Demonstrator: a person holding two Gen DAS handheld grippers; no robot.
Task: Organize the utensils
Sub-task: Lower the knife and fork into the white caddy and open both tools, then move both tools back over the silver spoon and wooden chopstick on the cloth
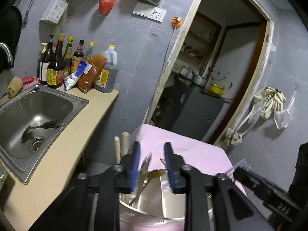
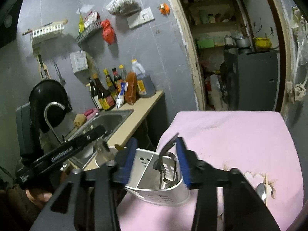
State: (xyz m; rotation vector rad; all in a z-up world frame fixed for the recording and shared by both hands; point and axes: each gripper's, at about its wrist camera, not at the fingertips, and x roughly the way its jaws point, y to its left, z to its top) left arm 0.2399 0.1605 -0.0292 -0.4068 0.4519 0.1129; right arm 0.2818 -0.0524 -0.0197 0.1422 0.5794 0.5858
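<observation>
**A:** Where do your utensils stand?

**B:** Your white utensil holder sits on the pink-covered surface, close to its near left corner. A divider splits it into two compartments. In the right wrist view a metal fork and other blurred cutlery stand in the right-hand compartment, handles tilted upward.

**A:** And your right gripper?

**B:** Its jaws are spread, one blue pad on each side of the holder's top. The fork rises between them just beside the right pad; whether it touches is hard to tell through the blur.

**A:** Your left gripper?

**B:** Jaws apart too, hovering over the holder. A spoon and a slim metal handle stand between the pads, the handle near the left pad, neither pressed from both sides. Two wooden chopstick ends poke up just left of that gripper.

**A:** Anything elsewhere?

**B:** A dark ladle lies in the steel sink, and another spoon rests on the pink cover toward its right edge, well apart from the holder.
</observation>
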